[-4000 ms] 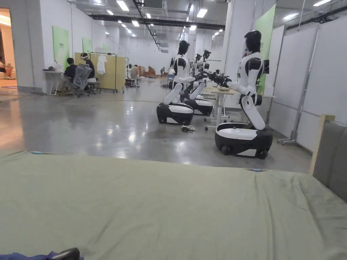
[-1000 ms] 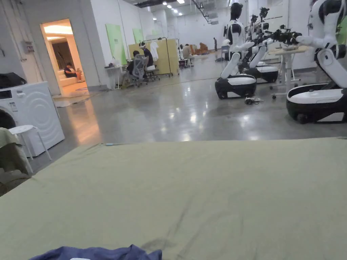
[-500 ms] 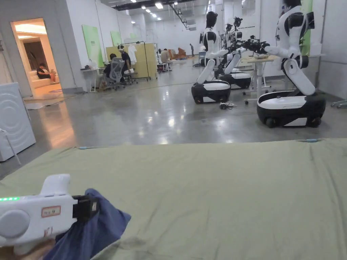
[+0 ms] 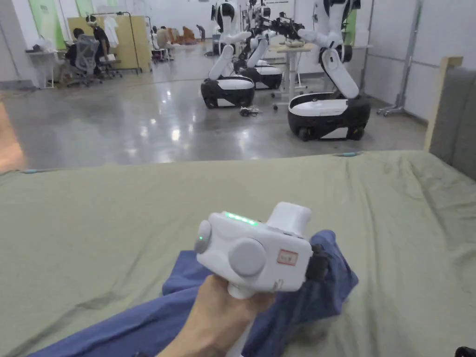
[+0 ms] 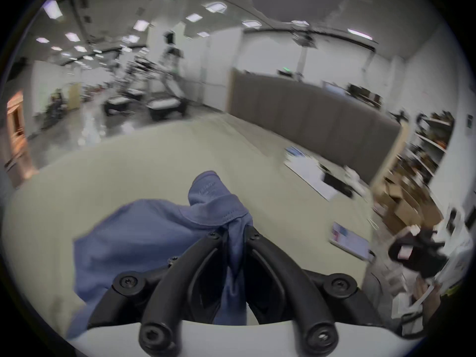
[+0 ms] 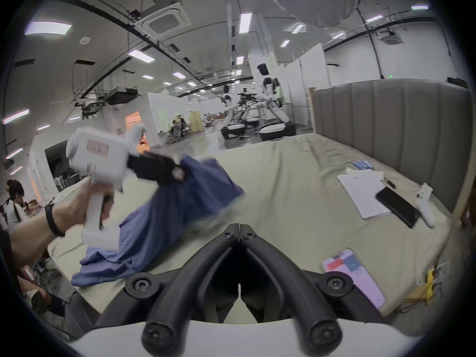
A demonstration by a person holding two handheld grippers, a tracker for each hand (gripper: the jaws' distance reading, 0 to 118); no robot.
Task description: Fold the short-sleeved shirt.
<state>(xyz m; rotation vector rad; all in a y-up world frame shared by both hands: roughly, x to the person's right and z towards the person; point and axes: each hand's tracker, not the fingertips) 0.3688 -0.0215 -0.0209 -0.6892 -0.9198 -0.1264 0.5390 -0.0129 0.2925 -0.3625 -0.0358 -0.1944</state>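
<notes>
A blue short-sleeved shirt [image 4: 320, 297] lies crumpled on the green bed sheet [image 4: 93, 223], near its front edge. One end of it is raised. My left gripper [image 4: 320, 267], held in a hand, is shut on that raised fold. In the left gripper view the fabric [image 5: 144, 233] is pinched between both black jaws of the left gripper [image 5: 235, 233]. The right gripper view has the left gripper [image 6: 180, 173] lifting the shirt [image 6: 180, 208] off the bed. My right gripper [image 6: 240, 230] hovers over the near right of the bed, jaws pressed together with nothing between them.
A white notepad [image 6: 360, 195], a black phone [image 6: 398, 206], a white remote [image 6: 425, 208] and a pink booklet [image 6: 355, 277] lie on the bed's right side by the grey headboard [image 6: 391, 130]. Wheeled humanoid robots [image 4: 327, 111] stand on the floor beyond the bed. People sit at desks [image 4: 83, 51] far left.
The head camera has swung to the right and tilted down. My left gripper has carried the held shirt up from the lower left toward the middle of the bed.
</notes>
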